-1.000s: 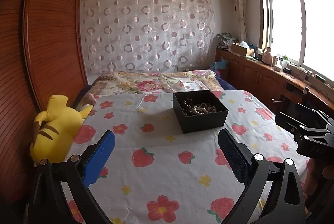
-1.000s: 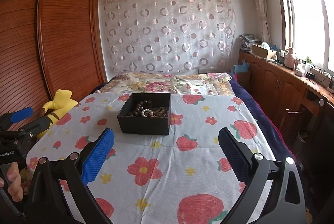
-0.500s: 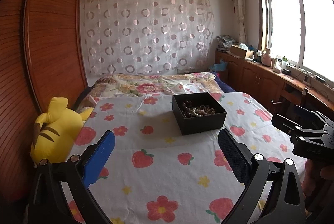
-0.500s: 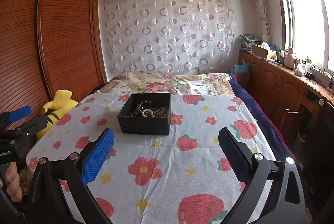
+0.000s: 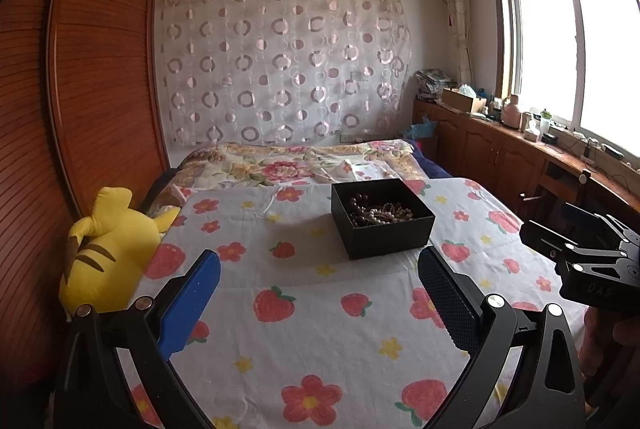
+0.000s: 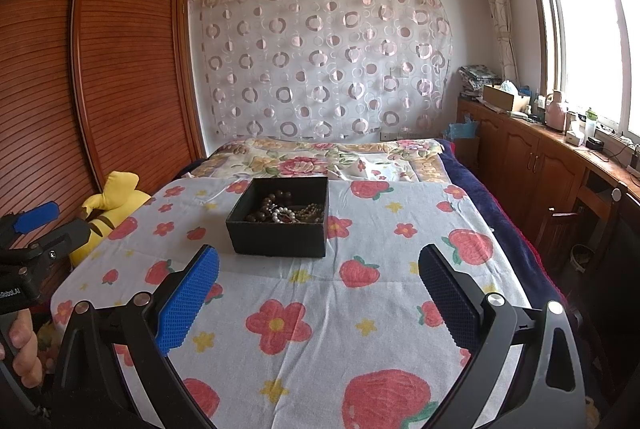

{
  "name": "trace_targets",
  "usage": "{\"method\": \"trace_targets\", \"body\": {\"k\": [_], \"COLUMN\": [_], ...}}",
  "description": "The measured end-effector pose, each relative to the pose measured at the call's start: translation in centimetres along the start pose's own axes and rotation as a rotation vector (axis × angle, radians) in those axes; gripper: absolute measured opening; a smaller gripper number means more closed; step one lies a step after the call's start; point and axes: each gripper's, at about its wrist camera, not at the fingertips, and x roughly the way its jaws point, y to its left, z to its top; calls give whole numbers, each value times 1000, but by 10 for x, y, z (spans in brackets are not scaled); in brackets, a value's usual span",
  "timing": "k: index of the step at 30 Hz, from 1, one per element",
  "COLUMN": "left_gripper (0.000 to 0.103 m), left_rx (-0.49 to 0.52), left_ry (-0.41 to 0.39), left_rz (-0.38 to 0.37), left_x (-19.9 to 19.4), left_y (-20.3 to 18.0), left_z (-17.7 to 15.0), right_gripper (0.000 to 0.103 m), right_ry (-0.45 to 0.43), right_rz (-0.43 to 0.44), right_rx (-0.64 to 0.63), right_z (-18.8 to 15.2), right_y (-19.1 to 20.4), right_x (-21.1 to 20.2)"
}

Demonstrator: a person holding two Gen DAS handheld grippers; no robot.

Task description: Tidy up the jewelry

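bed (image 5: 320, 309): white sheet with strawberry and flower print, floral quilt at far end
wardrobe (image 5: 100, 77): brown slatted doors, left of bed
plush (image 5: 108, 249): yellow, at bed's left edge against wardrobe
box (image 6: 280, 225): black, square, lidless, upright mid-bed; bare sheet between it and both grippers
jewelry (image 6: 286, 213): tangled heap inside box, dark brown beads, white pearls, gold chain
left gripper (image 5: 318, 299): jaws spread wide, holding nothing, above sheet short of box
right gripper (image 6: 318, 299): jaws wide apart, holding nothing, box ahead and slightly left
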Motion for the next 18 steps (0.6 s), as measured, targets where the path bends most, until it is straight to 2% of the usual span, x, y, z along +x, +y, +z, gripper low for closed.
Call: {"method": "trace_targets", "body": {"k": [18], "left_gripper": [96], "left_rx": [-3], "left_ry": [-3], "left_rz": [6], "left_x": [0], "left_y": [1], "left_z": [3], "right_gripper": [101], "right_ry": [0], "right_rz": [-1], "right_rx": [2], "right_z": [0], "right_y": [0], "right_x": [0]}}
